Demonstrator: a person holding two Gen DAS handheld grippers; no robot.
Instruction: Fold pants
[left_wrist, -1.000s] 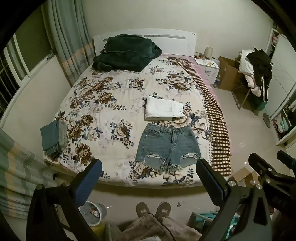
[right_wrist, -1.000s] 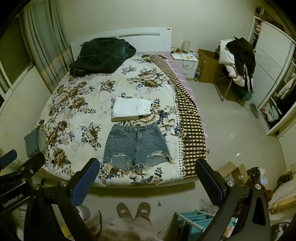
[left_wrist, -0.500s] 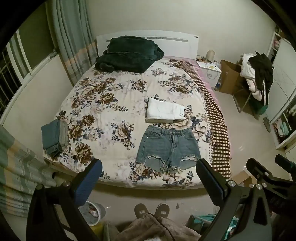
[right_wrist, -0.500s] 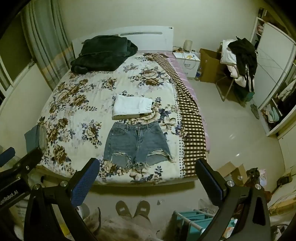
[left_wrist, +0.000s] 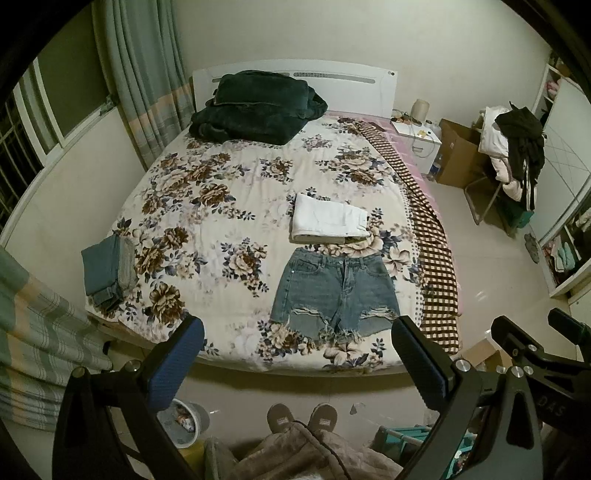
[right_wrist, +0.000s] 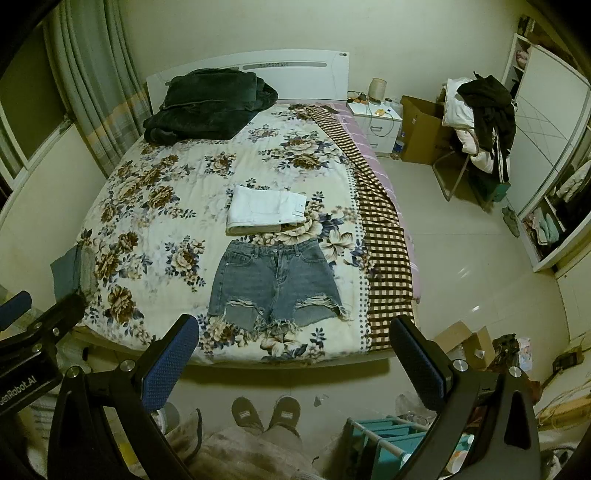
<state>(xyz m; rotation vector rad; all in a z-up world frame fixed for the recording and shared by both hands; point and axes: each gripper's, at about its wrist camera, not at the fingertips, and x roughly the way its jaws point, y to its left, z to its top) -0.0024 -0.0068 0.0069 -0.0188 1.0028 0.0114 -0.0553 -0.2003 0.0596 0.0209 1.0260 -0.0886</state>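
Blue denim shorts (left_wrist: 334, 291) with frayed hems lie flat near the foot of the floral bed (left_wrist: 207, 206), waistband away from me; they also show in the right wrist view (right_wrist: 275, 286). Folded white pants (left_wrist: 328, 219) lie just beyond them, also in the right wrist view (right_wrist: 264, 210). A folded grey-blue pair (left_wrist: 107, 271) sits at the bed's left edge. My left gripper (left_wrist: 297, 363) and right gripper (right_wrist: 293, 356) are both open and empty, held high above the floor short of the bed's foot, well away from the shorts.
A dark green blanket (left_wrist: 255, 107) is piled at the headboard. A checked cloth (left_wrist: 428, 236) hangs along the bed's right side. A nightstand (left_wrist: 417, 138), cardboard box (left_wrist: 458, 155) and a chair heaped with clothes (left_wrist: 513, 147) stand to the right. My slippered feet (left_wrist: 301, 417) are below.
Both grippers have drawn back and up a little, so the bed sits slightly lower and farther in view. The clothes have not moved.
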